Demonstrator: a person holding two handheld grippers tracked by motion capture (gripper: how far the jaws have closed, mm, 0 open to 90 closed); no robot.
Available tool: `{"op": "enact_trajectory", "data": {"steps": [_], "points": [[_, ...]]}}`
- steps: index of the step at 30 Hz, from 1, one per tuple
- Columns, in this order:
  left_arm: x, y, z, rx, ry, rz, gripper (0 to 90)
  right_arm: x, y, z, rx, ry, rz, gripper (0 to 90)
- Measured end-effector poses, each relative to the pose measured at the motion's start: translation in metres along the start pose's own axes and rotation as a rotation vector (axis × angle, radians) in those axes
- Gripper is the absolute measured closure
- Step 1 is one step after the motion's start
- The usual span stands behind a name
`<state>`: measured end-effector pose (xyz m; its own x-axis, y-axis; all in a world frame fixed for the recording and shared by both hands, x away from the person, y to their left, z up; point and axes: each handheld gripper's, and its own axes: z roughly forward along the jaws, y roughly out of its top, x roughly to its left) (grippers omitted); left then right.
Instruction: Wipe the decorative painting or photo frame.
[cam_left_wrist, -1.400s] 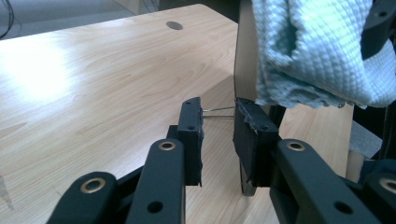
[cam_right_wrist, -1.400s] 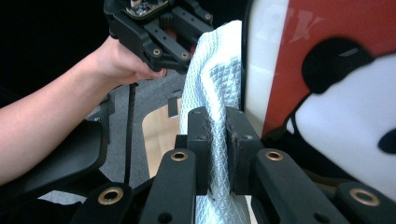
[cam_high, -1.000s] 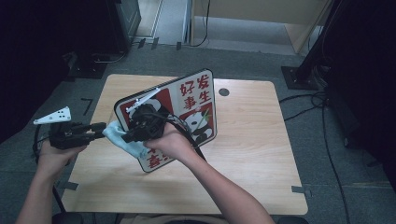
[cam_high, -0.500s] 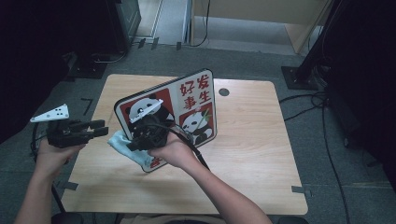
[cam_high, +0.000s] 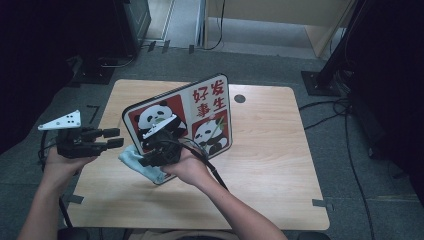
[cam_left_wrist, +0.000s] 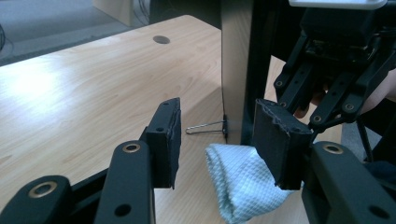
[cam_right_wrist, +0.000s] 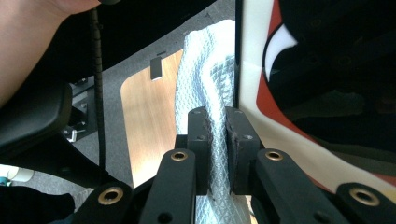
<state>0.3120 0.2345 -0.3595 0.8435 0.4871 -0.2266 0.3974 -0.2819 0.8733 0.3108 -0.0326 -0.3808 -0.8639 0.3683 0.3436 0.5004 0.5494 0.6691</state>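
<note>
Near the worktop's (cam_high: 270, 165) left edge, a pale blue cloth (cam_high: 136, 161) hangs pinched in the right gripper (cam_high: 152, 159), whose jaws are pressed together on the fabric right against the face of the panda board (cam_high: 200, 112). That board stands tilted on its lower edge, reaching from the left half towards the middle of the worktop. A second ago the left gripper (cam_high: 114, 138) sat close by the cloth; now it has drawn back towards the left edge and its jaws have just been opening, with nothing between them (the cloth lies just ahead of them, untouched). Meanwhile the right gripper has slid down the board's face towards its lower corner. My reading: the cloth has been handed over to the right gripper alone, and a wiping stroke down the board is under way.
</note>
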Motion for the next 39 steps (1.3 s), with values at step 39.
{"op": "enact_trajectory", "data": {"steps": [39], "points": [[-0.013,0.004,0.041,0.057,-0.049,-0.021,70.8,-0.011,-0.064,0.033,-0.054,-0.011,-0.012,82.8]]}}
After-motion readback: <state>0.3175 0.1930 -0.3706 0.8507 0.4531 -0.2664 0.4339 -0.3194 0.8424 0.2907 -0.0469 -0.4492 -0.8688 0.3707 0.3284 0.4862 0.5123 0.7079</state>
